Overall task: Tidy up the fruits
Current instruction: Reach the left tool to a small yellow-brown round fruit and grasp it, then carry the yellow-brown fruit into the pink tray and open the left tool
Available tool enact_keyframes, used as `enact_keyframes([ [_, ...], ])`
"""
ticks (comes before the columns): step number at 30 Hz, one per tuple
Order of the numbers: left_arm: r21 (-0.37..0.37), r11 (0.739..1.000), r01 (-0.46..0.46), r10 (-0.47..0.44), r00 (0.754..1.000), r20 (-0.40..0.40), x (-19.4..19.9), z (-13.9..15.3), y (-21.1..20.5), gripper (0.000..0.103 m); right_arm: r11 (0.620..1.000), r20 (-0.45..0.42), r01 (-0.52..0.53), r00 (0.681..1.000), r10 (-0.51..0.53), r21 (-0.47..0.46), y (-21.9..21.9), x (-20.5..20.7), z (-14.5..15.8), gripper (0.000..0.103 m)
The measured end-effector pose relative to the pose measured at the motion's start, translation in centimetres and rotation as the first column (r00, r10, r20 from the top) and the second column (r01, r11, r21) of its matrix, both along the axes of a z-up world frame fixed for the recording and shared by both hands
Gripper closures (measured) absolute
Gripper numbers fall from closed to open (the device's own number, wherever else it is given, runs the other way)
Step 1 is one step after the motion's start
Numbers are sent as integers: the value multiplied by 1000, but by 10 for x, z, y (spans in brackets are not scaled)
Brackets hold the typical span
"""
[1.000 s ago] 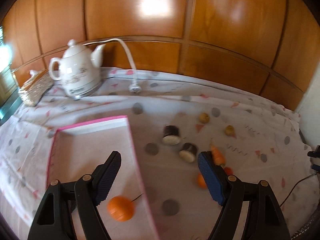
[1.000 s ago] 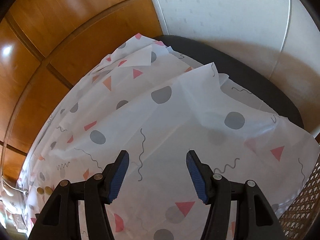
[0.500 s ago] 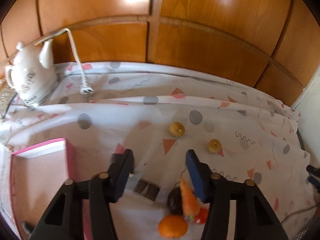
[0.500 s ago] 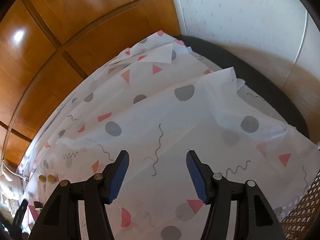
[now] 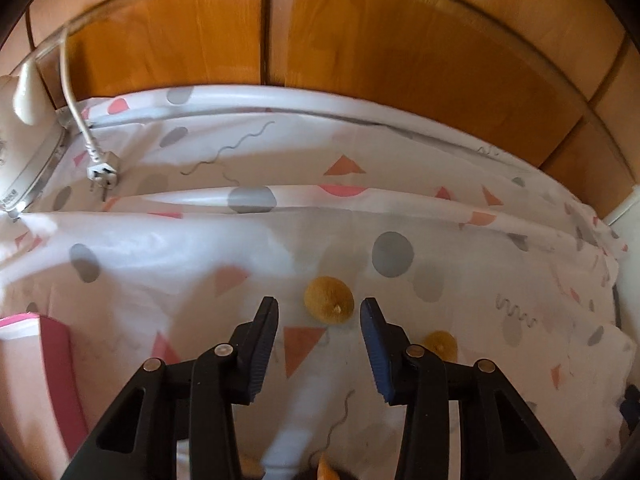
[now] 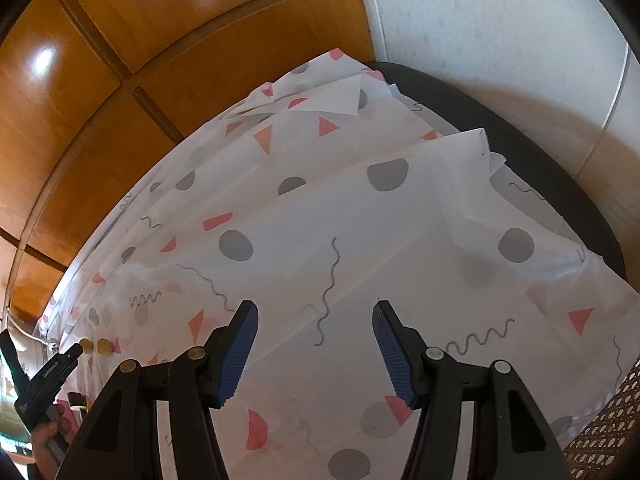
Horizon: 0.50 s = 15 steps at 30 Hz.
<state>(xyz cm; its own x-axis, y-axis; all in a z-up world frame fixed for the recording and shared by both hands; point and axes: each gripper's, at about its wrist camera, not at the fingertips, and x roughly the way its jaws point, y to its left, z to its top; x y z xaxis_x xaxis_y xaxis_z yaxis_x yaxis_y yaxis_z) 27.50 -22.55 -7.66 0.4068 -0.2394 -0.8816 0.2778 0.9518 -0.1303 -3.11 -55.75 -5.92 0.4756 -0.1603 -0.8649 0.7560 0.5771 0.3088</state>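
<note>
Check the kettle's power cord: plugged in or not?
Unplugged. The white plug lies loose on the patterned tablecloth with its prongs bare, beside the kettle base.

two brown fruits (image 5: 329,295), one plug (image 5: 103,171); one pink tray (image 5: 56,364)

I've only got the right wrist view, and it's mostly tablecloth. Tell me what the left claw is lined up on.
Observer: The left claw points at a round brown fruit seen in the gap just past its tips. Its jaws have just been closing, and nothing is pressed between them.
Operator: Give me the other fruit's spot.
Observer: A second brown fruit lies partly hidden behind the finger on the picture's right.
Operator: Report what's off to the left.
Observer: A pink-edged tray shows at the lower left edge.
</note>
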Motion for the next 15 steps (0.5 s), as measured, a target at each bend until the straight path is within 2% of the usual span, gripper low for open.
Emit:
enact_keyframes([
  [2, -12, 1000, -1, 1, 1000, -27, 5, -8, -2, 75, 1000, -2, 9, 1000, -9, 4, -2, -1, -1, 42],
  [7, -60, 998, 4, -5, 1000, -16, -1, -2, 2, 76, 1000, -20, 9, 1000, -9, -6, -3, 2, -3, 43],
  [15, -140, 990, 16, -9, 999, 54, -43, 44, 39, 76, 1000, -29, 4, 1000, -4, -7, -3, 2, -4, 42],
])
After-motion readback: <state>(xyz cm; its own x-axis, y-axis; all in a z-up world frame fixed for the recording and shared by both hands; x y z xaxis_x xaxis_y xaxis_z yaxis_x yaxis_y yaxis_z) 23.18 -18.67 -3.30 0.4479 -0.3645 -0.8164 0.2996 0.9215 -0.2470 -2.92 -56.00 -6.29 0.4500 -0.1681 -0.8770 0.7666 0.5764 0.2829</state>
